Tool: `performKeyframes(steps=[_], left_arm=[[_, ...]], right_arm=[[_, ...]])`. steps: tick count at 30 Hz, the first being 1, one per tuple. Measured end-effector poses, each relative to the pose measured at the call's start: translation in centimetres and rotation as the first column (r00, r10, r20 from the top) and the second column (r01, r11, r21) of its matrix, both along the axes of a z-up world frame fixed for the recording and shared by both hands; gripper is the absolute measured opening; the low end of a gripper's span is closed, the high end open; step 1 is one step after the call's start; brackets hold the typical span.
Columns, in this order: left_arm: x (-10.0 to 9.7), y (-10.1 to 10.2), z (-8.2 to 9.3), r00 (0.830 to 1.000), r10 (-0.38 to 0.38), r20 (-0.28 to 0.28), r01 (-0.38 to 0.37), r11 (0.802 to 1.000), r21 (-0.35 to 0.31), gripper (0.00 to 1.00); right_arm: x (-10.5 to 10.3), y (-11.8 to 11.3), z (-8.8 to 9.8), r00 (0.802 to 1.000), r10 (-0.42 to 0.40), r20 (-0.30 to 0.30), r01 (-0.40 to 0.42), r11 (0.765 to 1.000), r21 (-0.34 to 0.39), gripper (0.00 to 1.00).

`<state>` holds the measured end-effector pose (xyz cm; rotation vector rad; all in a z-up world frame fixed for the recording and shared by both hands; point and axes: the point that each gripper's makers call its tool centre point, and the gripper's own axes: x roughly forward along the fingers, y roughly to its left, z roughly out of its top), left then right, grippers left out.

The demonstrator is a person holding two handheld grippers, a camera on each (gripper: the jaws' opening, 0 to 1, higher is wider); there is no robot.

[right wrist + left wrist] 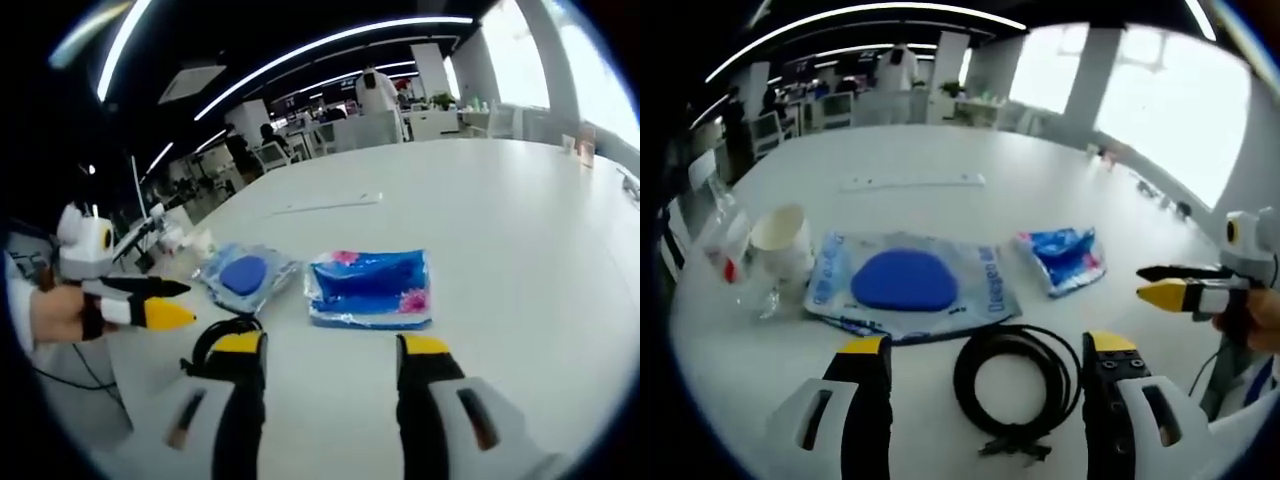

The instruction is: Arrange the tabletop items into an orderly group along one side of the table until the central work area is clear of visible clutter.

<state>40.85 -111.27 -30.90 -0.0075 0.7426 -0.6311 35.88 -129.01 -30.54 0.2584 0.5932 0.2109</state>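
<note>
One coiled black cable (1018, 378), two blue plastic packets (910, 283) (1062, 259), one white paper cup (780, 240), upright. Left gripper (985, 355) and right gripper (325, 345): jaws apart, empty.

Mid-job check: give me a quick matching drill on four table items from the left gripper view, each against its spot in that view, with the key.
Things:
1. paper cup
2. coiled black cable
3. clear bag with the blue pad
4. blue and pink packet

Places in the left gripper view:
A. between the left gripper's open jaws, nearest the camera
B. right of the bag, toward the right gripper
C. far left, beside a clear plastic bottle
D. middle of the white table, between cup and packet

Pairs: 1-C, 2-A, 3-D, 4-B
</note>
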Motion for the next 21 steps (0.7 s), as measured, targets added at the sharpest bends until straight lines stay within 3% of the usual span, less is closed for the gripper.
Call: performKeyframes(steps=[12,21], left_arm=[[-0.9,0.9,-0.1,1.000,0.021,-0.009,-0.021,1.000,0.007,0.73],[-2.4,1.9,-1.8,0.996,0.055,-0.064,-0.054,0.998,0.016,0.71]], right_arm=[[-0.6,1.4,-0.1,0.999,0.033,-0.008,-0.033,0.999,0.011,0.49],[-1.1,4.8,-1.1,0.994,0.106,-0.034,-0.105,0.994,0.024,0.47]])
